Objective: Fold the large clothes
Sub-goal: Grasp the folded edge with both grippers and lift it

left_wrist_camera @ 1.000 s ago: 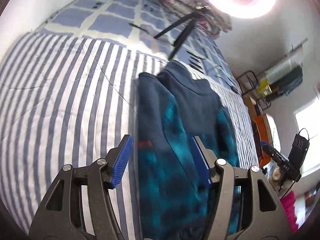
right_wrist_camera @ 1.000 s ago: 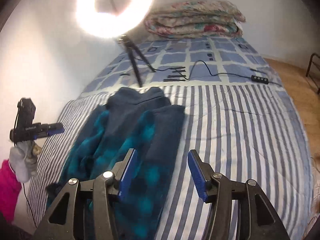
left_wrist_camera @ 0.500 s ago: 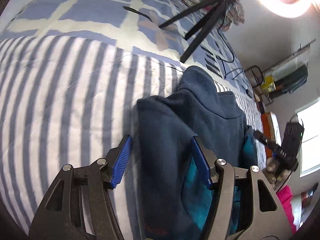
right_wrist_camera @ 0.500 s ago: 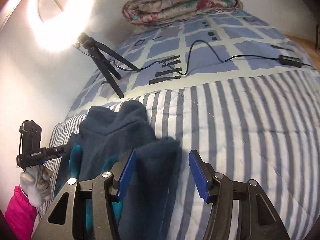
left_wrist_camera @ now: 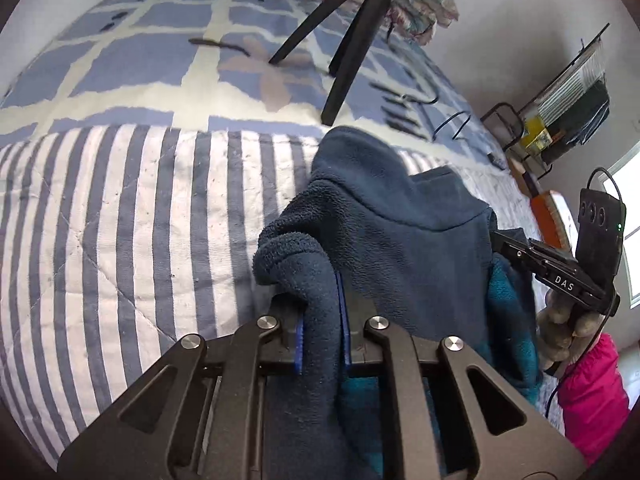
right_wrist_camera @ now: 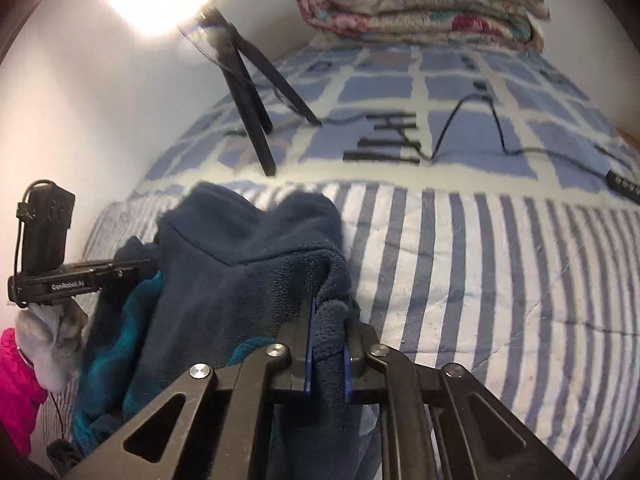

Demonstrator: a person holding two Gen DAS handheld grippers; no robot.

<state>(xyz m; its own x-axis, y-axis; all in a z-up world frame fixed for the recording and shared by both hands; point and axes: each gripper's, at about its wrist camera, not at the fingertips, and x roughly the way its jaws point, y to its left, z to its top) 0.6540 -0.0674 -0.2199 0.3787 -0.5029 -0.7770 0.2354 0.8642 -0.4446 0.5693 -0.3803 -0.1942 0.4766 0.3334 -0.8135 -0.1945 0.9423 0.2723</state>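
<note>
Striped bedcover (left_wrist_camera: 120, 240) under the fleece jacket (left_wrist_camera: 400, 240), collar end. Left gripper (left_wrist_camera: 321, 344) & right gripper (right_wrist_camera: 327, 356) had just closed, each clamped on a shoulder fold. Grab step; next I'd need to lift both evenly.

Black left tongs (left_wrist_camera: 322, 342) and right tongs (right_wrist_camera: 328, 354) are fitted with blue pads and silver screws. A grey glove (right_wrist_camera: 48, 344) and pink sleeve (right_wrist_camera: 18, 376) are worn.

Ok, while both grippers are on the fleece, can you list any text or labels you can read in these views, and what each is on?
"DAS": on the black body of the right gripper, seen from the left wrist view; part of it may be hidden.
"GenRobot.AI": on the black body of the left gripper, seen from the right wrist view; small and blurred, so uncertain.
Nothing else legible.
</note>
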